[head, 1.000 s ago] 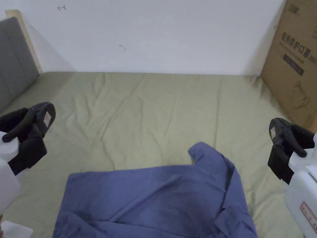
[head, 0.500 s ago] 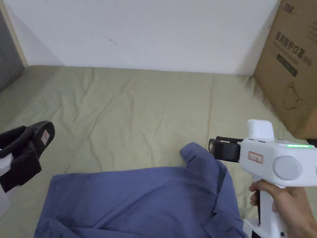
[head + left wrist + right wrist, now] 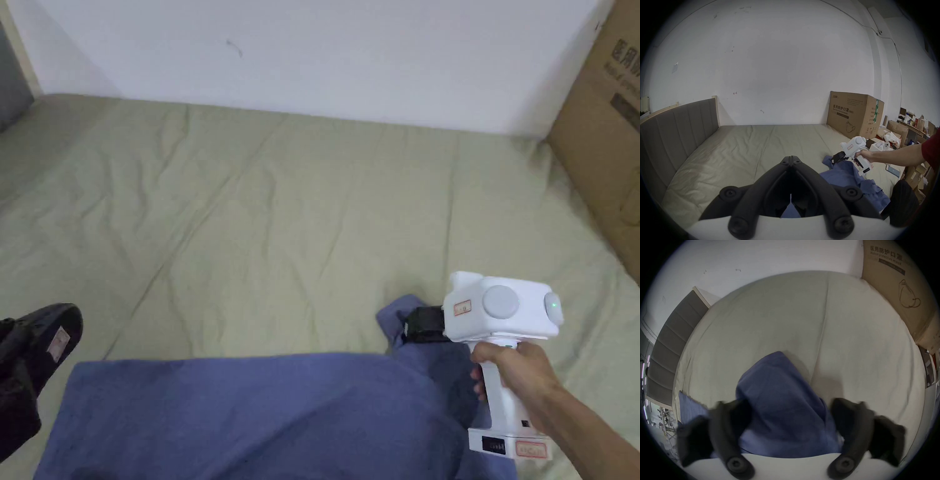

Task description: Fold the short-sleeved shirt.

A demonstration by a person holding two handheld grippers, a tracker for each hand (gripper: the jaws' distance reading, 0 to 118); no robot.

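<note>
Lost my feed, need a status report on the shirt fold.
Right gripper open, jaws straddling blue shirt sleeve. Left gripper shut, empty, off the cloth. Shirt unfolded on bed.

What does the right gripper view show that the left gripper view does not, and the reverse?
Right gripper view: its own jaws stand wide apart over the blue shirt's sleeve; the right gripper is open, not yet pressing cloth.

Left gripper view: the left gripper's jaw tips meet on nothing, and farther off a hand holds the right gripper at the sleeve.

Both: the shirt on the green bed sheet, the grey headboard and the cardboard box.
</note>
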